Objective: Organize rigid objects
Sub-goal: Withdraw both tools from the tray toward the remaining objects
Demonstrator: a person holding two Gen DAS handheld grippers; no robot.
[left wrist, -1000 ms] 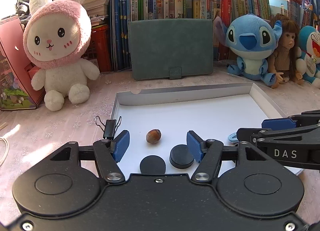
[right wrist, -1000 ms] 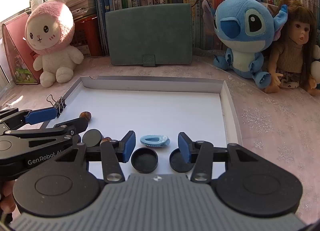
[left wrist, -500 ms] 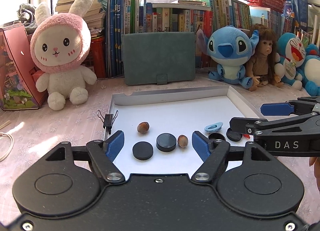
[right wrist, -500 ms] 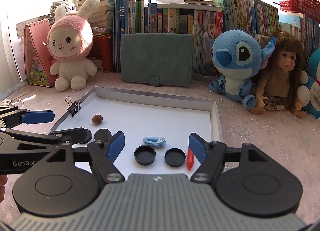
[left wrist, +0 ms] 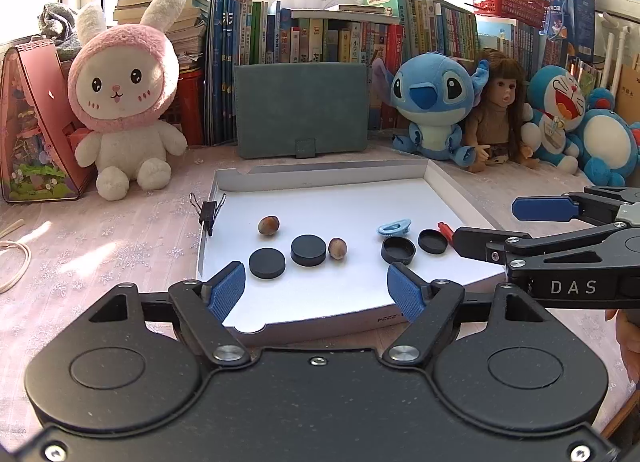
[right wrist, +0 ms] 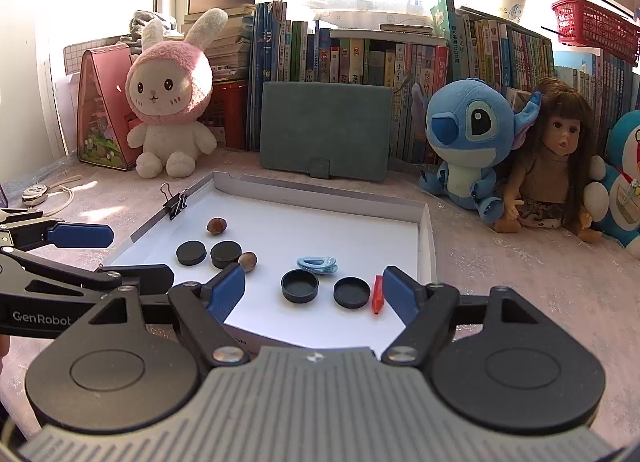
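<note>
- Both grippers, left (left wrist: 316,282) and right (right wrist: 314,286), hang with jaws wide apart, holding nothing.
- Discs (left wrist: 308,249), nuts (left wrist: 337,248) and caps (right wrist: 300,285) lie inside the tray (left wrist: 320,176).
- Take one piece squarely, jaws low.

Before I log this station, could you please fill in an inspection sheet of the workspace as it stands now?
Surface: pink patterned tablecloth under a shallow white tray.
Job's things: in the tray, two hazelnuts, four black caps, a blue clip, a red piece.
Clutter: binder clip on the tray's left rim.
Grippers: left gripper and right gripper open, empty, at the tray's near edge.
Cables: a cord at far left.
Surroundings: plush toys, a doll, books.
</note>
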